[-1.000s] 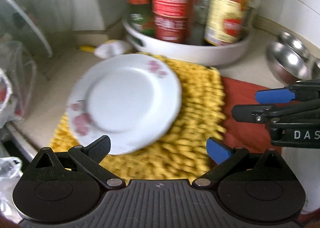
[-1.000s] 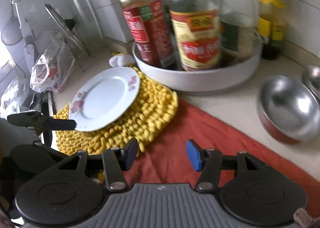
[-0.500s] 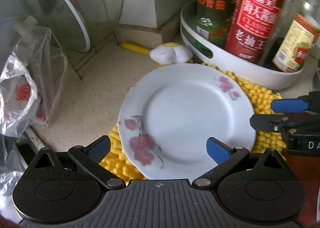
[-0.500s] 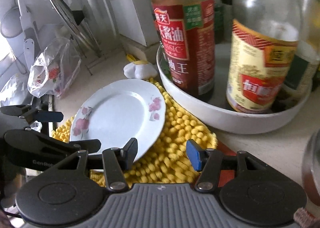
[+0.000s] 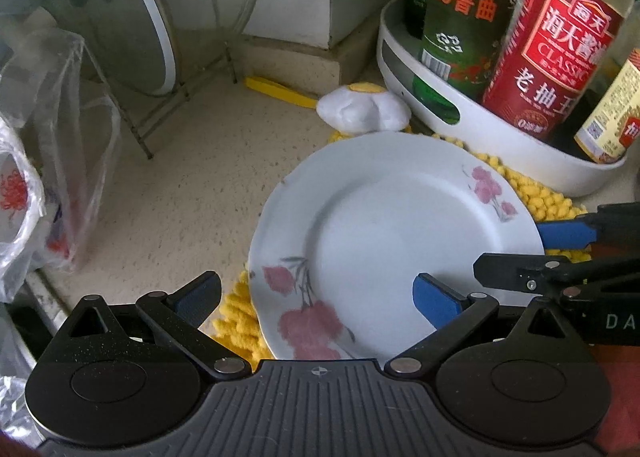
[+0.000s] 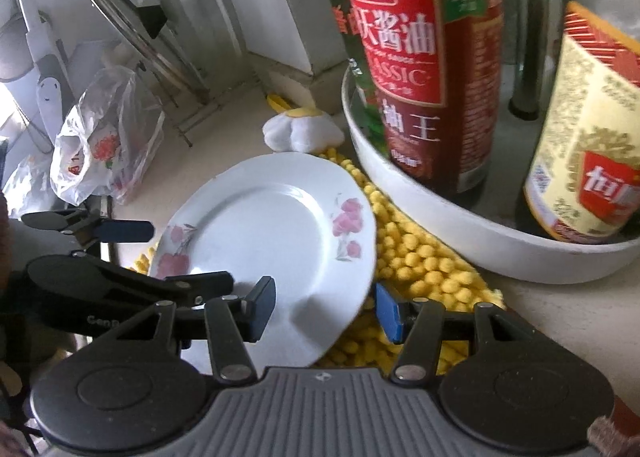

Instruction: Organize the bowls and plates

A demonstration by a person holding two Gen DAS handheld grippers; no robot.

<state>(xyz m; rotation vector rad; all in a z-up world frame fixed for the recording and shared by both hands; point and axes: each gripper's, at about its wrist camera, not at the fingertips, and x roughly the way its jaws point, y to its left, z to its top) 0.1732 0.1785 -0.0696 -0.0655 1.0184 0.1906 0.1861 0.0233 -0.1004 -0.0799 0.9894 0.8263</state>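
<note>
A white plate with pink flowers (image 5: pixel 396 241) lies on a yellow bobble mat (image 5: pixel 532 193) on the counter; the plate also shows in the right wrist view (image 6: pixel 268 233). My left gripper (image 5: pixel 316 297) is open, its jaws spread wide around the plate's near-left rim. My right gripper (image 6: pixel 324 307) is open, its jaws on either side of the plate's near-right rim. Neither holds it. Each gripper shows in the other's view, the right one (image 5: pixel 560 253) at the plate's right edge, the left one (image 6: pixel 112 253) at its left edge.
A white turntable tray (image 5: pixel 472 125) of sauce bottles (image 6: pixel 420 57) stands right behind the plate. A glass pot lid (image 5: pixel 128 17) leans in a wire rack at back left. Plastic bags (image 5: pixel 48 193) sit at the left. A white and yellow brush (image 5: pixel 360 109) lies beside the mat.
Both grippers have moved in closer to the plate, from its left and right sides. The plate fills more of both views. Both stay open.
</note>
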